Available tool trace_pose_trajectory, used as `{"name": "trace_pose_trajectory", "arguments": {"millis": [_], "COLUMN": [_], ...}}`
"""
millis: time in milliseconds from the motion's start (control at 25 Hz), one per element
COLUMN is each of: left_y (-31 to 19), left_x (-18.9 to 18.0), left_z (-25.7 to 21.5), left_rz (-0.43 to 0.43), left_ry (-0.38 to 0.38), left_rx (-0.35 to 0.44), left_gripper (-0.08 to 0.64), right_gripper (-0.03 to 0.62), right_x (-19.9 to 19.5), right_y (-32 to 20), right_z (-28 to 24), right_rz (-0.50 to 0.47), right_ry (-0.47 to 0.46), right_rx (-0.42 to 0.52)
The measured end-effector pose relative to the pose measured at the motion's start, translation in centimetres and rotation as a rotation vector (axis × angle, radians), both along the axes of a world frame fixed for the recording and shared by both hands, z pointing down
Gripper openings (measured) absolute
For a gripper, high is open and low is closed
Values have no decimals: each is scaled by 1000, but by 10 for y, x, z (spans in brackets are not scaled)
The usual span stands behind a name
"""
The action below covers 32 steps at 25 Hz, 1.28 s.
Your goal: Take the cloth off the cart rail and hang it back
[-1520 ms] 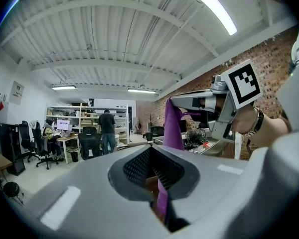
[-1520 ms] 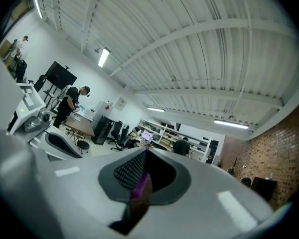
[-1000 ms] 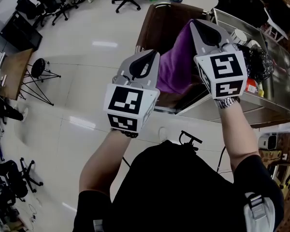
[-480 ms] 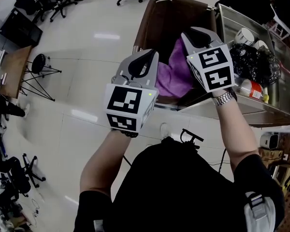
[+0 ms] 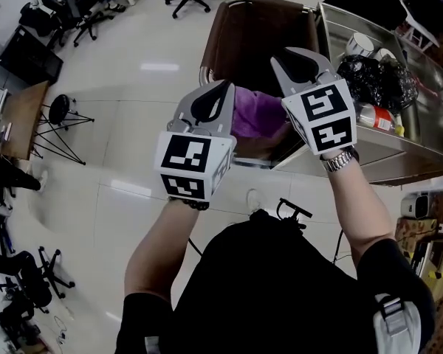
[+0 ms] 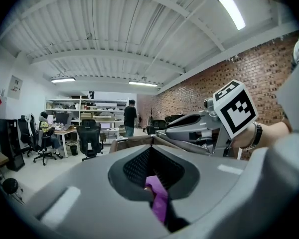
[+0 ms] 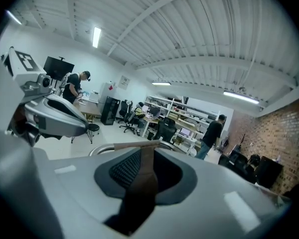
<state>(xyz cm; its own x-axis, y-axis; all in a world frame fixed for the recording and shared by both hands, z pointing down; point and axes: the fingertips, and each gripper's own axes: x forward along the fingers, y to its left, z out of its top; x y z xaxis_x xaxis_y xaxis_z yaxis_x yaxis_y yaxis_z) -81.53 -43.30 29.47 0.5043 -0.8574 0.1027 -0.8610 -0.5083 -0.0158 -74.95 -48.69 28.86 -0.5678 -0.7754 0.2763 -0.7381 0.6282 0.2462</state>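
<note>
The person is holding both tongs over the near side of the brown bin [image 5: 266, 43], which is carrying a metal rail [image 5: 205, 63] around its open mouth. The purple cloth [image 5: 257, 113] is lying inside the bin mouth at its near side, between the two tongs. I cannot tell if it is touching the near part of the rail, because the tongs are covering that place.

The left tongs [image 5: 220, 88] are staying at the near left corner of the bin. In the left gripper view these tongs [image 6: 152, 148] are pressing together on a fold of the cloth [image 6: 158, 203], which is showing as a narrow purple strip in the slit.

The right tongs [image 5: 299, 56] are hovering over the near right part of the bin. In the right gripper view their [image 7: 145, 156] jaws are standing a little apart (they have just been opening), and only the brown bin wall and the rail [image 7: 124, 147] are showing through the gap; no cloth is between them.

Just beside the bin, on its right, the steel desk [image 5: 421, 135] with a raised rim is carrying a crumpled black bag [image 5: 376, 80], white cups [image 5: 362, 46] at the far side of it and a bottle [image 5: 373, 116] with a red label lying at the near side.
</note>
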Motion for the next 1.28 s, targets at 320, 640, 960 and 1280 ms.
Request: {"name": "trace_pose_trajectory", "arguments": {"millis": [320, 640, 960, 1280], "left_y": [67, 147, 185, 219], "left_x": [2, 18, 50, 92], "left_z": [-7, 12, 2, 1], "left_rz": [32, 70, 59, 22], "left_ry": [-1, 12, -3, -21], "left_rx": [26, 64, 86, 93], "left_gripper": [-2, -2, -3, -2], "right_gripper": [41, 2, 0, 0], "right_x": [2, 12, 36, 69], "right_y": [84, 182, 237, 284], "right_z": [-7, 6, -7, -9], "right_rz": [25, 48, 7, -59], "right_ry": [-40, -90, -128, -164], "right_rx": [59, 138, 190, 224]}}
